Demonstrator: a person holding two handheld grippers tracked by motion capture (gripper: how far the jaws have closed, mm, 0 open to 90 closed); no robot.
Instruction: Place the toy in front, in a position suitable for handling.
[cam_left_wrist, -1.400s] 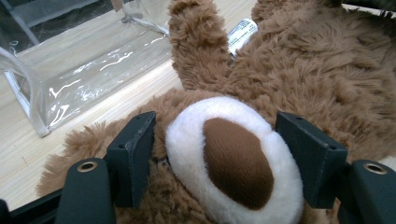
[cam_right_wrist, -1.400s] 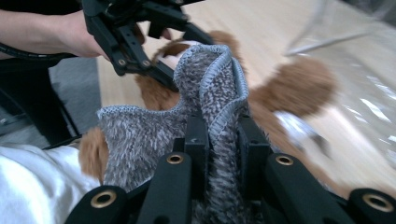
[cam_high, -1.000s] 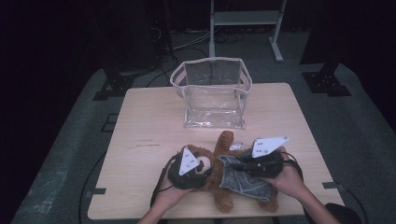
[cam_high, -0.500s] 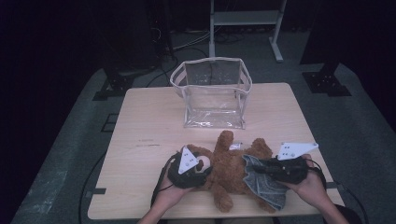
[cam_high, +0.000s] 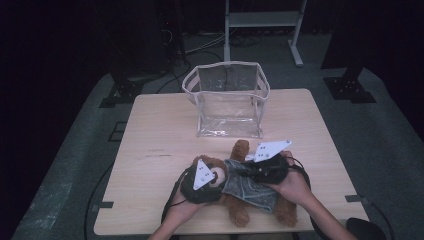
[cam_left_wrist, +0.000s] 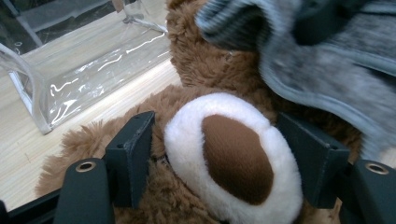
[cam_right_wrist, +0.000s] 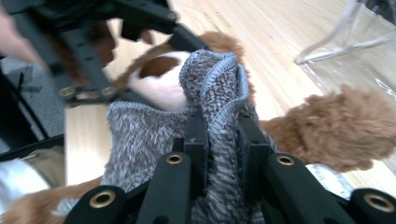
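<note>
A brown teddy bear (cam_high: 241, 148) lies on its back near the table's front edge, with a grey knitted garment (cam_high: 247, 189) over its belly. My left gripper (cam_high: 215, 176) is at the bear's head. In the left gripper view its jaws (cam_left_wrist: 222, 154) sit on either side of the white muzzle (cam_left_wrist: 233, 163) and press into the fur; they have just eased open a little, and the muzzle is still between them. My right gripper (cam_high: 250, 172) is shut on a bunched fold of the garment (cam_right_wrist: 215, 88), and its jaws (cam_right_wrist: 219, 135) pinch the knit close to the bear's head.
A clear plastic bag (cam_high: 227, 102) with a white rim stands open at the middle back of the wooden table (cam_high: 160, 130), just beyond the bear's raised arm. Cables trail from both grippers off the front edge. A metal stand (cam_high: 260, 20) is on the floor behind.
My right gripper swung out to the right with the garment, then came back left toward the bear's head, pulling the knit with it. The left gripper has stayed at the head.
</note>
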